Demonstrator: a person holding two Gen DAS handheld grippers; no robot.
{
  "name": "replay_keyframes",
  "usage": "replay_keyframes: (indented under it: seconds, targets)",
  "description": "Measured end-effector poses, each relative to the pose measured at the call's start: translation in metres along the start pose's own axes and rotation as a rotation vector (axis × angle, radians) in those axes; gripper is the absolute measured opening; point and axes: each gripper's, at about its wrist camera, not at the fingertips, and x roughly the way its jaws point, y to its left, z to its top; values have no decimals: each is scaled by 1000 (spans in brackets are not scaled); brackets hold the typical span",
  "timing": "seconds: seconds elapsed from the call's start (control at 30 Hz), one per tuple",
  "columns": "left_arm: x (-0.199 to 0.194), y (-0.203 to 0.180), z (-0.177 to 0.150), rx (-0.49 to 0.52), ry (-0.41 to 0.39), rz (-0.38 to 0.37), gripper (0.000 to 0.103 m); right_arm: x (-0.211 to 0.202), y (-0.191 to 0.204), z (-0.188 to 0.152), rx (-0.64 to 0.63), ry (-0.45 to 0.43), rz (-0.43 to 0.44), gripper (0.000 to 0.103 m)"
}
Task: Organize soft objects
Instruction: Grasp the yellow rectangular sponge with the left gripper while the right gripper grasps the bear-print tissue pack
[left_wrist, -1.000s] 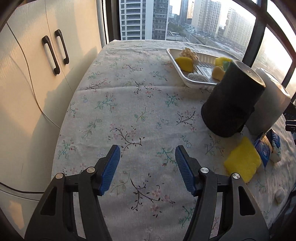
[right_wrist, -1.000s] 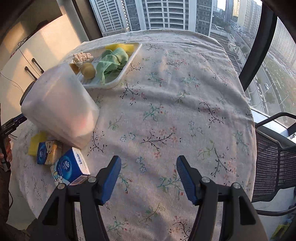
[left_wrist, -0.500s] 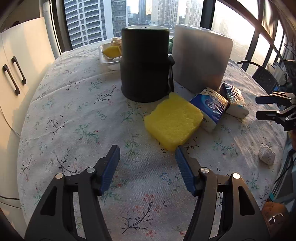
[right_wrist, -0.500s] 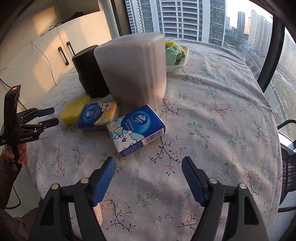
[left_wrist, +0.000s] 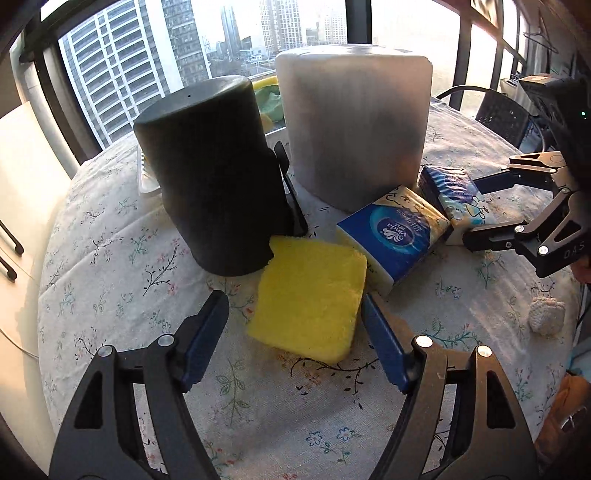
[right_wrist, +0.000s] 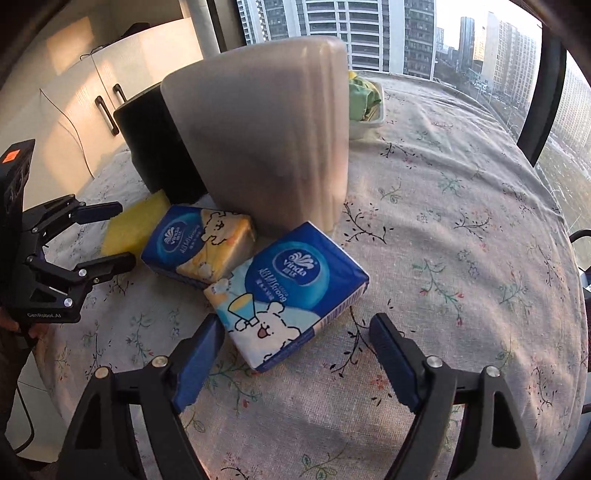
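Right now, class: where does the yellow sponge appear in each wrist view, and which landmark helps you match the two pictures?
Left wrist: yellow sponge at lower centre, between the open left gripper fingers.
Right wrist: yellow sponge at middle left, partly hidden by a tissue pack.
Shared landmark: the black bin beside it.

"Vinda" printed in white on the blue oval of the near tissue pack (right_wrist: 291, 295), above Chinese characters and a word resembling "Strong". Same "Vinda" logo on the second tissue pack (right_wrist: 199, 245), also visible from the left wrist. "CenRobot.AI" marked on the left gripper (right_wrist: 99, 238) body. Partial "DAS" on the right gripper (left_wrist: 476, 208) body.
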Motion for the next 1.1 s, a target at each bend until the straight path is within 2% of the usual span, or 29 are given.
replay_keyframes:
  seconds: [0.2, 0.37, 0.43, 0.47, 0.53, 0.63, 0.7, 1.1]
  targets:
    - [20, -1, 10, -3, 48, -11, 73, 5, 3, 7, -50, -1, 1, 85]
    - [23, 3, 11, -65, 36, -23, 71, 7, 5, 7, -64, -9, -6, 86]
    - [22, 2, 6, -72, 6, -30, 61, 5, 3, 6, -51, -15, 7, 83]
    - [19, 0, 4, -69, -6, -21, 59, 4, 2, 6, -44, -17, 16, 83]
    - [11, -6, -4, -65, -33, -4, 58, 0, 1, 3, -29, -22, 30, 77]
    - [-6, -10, -9, -78, -82, -21, 57, -7, 2, -4, -11, -27, 33, 69]
    - [-17, -13, -11, -91, -115, -28, 57, -14, 3, -7, -2, -40, 40, 68]
    - [-55, -8, -25, -177, -152, -17, 57, -58, 18, -14, -19, -105, 8, 52]
